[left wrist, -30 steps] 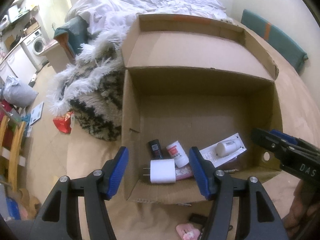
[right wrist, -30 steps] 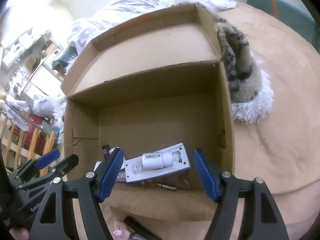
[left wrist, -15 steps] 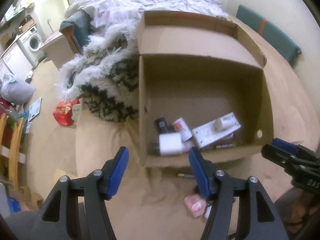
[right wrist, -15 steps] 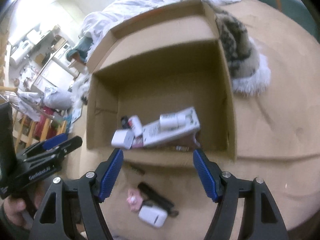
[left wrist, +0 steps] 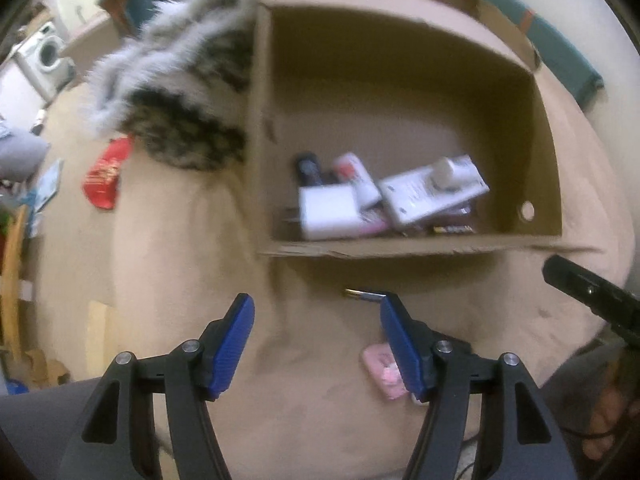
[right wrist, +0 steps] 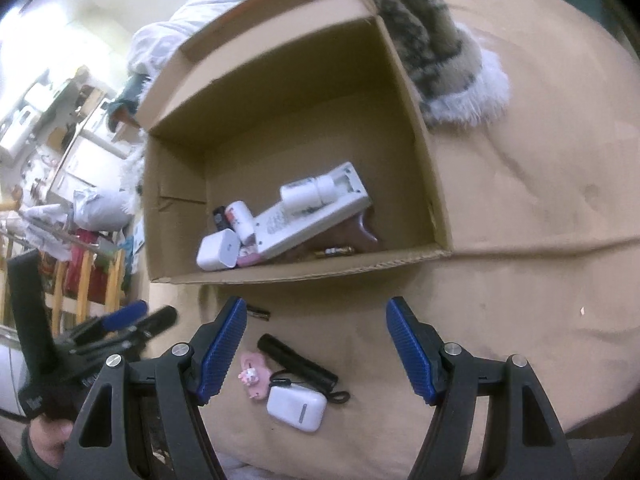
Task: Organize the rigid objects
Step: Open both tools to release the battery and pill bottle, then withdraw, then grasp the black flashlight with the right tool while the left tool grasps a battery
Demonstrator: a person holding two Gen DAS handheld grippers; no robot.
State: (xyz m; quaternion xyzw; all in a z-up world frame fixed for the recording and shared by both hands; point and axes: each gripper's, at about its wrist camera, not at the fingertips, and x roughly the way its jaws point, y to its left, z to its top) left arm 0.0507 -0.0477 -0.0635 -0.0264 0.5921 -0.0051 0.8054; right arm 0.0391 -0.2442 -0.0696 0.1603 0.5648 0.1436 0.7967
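An open cardboard box (right wrist: 424,160) (left wrist: 544,152) lies on a tan bed cover and holds a white charger (right wrist: 218,250) (left wrist: 328,212), small bottles (right wrist: 240,216), a white flat pack (right wrist: 308,216) and a battery (right wrist: 334,252). On the cover in front lie a loose battery (left wrist: 362,295) (right wrist: 258,313), a pink clip (right wrist: 251,374) (left wrist: 384,368), a black tube (right wrist: 298,364) and a white case (right wrist: 296,406). My left gripper (left wrist: 316,344) is open and empty above the cover. My right gripper (right wrist: 316,344) is open and empty above the black tube.
A furry black-and-white blanket (left wrist: 180,92) (right wrist: 440,68) lies beside the box. A red packet (left wrist: 104,178) lies on the floor at left. A washing machine (left wrist: 48,54) and wooden furniture (right wrist: 84,280) stand beyond the bed's left edge.
Both grippers have pulled back and up from the box. The loose items on the cover in front of the box have come into view. Both stay open.
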